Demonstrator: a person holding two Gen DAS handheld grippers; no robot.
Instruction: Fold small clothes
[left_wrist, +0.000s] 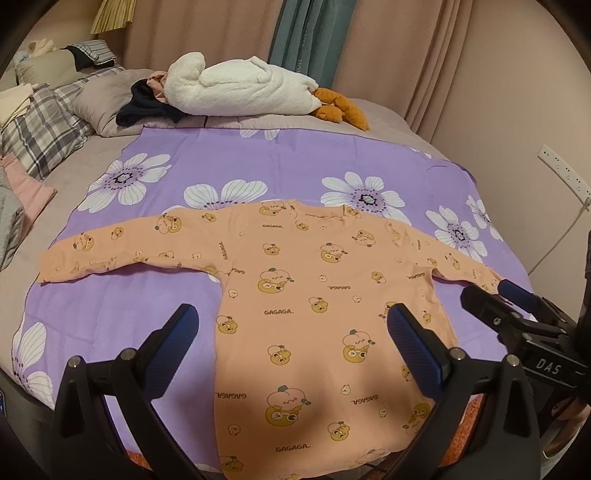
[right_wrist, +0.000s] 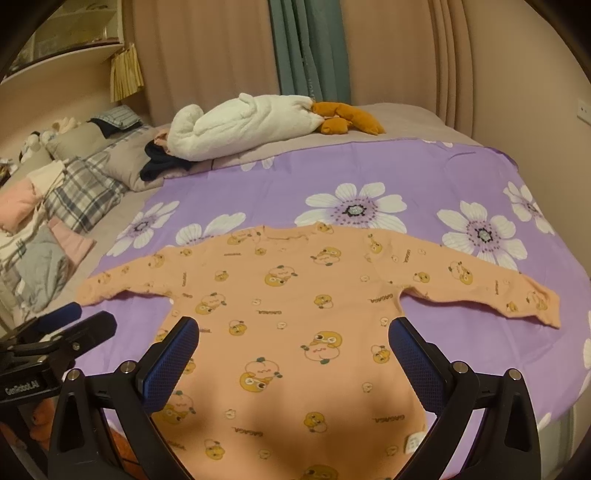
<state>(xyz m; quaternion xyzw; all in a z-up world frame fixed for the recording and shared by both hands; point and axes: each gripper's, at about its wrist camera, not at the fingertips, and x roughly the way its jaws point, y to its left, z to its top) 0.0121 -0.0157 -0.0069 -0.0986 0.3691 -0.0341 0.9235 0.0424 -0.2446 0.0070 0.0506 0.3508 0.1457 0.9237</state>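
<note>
A small orange long-sleeved shirt (left_wrist: 314, 302) printed with cartoon ducks lies flat on a purple flowered sheet (left_wrist: 295, 162), both sleeves spread out sideways. My left gripper (left_wrist: 291, 343) hovers open above the shirt's lower left part, holding nothing. In the right wrist view the same shirt (right_wrist: 295, 314) fills the middle, and my right gripper (right_wrist: 293, 354) hangs open above its hem, also holding nothing. The right gripper (left_wrist: 498, 295) shows at the right edge of the left wrist view, near the right sleeve's cuff. The left gripper (right_wrist: 79, 319) appears at the left edge of the right view.
A white plush toy (left_wrist: 240, 88) with orange feet and dark clothes (left_wrist: 147, 107) lie at the far side of the bed. Plaid pillows (left_wrist: 40, 125) and folded clothes (right_wrist: 33, 236) sit to the left. Curtains (right_wrist: 306, 48) and a wall socket strip (left_wrist: 565, 170) stand behind.
</note>
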